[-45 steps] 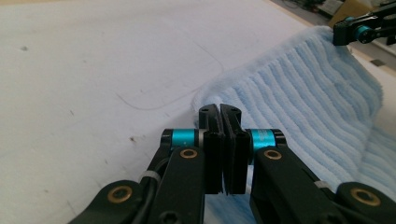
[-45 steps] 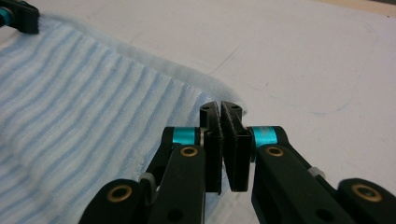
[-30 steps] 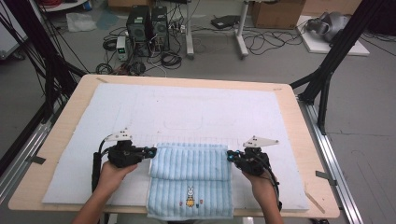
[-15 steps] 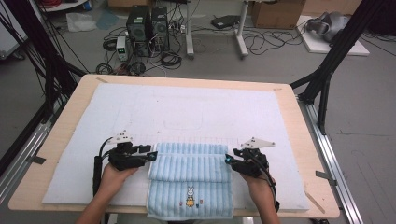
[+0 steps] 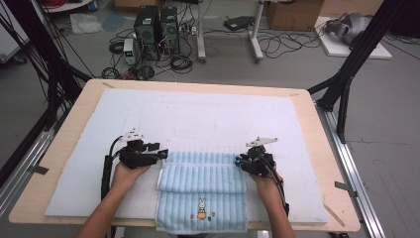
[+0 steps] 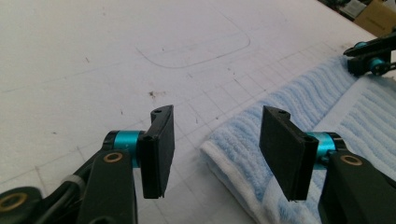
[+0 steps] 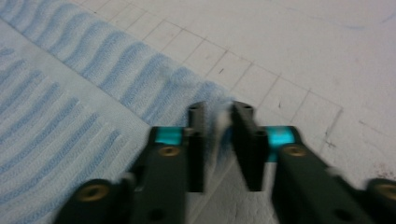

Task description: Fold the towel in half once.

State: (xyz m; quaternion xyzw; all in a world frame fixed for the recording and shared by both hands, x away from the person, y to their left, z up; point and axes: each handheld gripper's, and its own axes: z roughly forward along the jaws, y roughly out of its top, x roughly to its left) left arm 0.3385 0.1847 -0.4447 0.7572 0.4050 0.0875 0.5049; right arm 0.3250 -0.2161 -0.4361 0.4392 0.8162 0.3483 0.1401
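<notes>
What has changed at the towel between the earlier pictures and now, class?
The left gripper has opened; its fingers stand wide apart beside the blue towel, holding nothing. The right gripper has shifted slightly inward, and its nearly closed fingers still pinch the towel's corner. The towel remains folded, its rabbit motif toward the person.

Soft, even overhead light fell on the table [image 5: 64, 148], casting only faint shadows and no glare. The right gripper view was motion-blurred; the left gripper view stayed fairly sharp.

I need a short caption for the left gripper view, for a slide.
Left gripper open, its fingers apart beside the folded edge of a blue striped towel on a white mat.
</notes>
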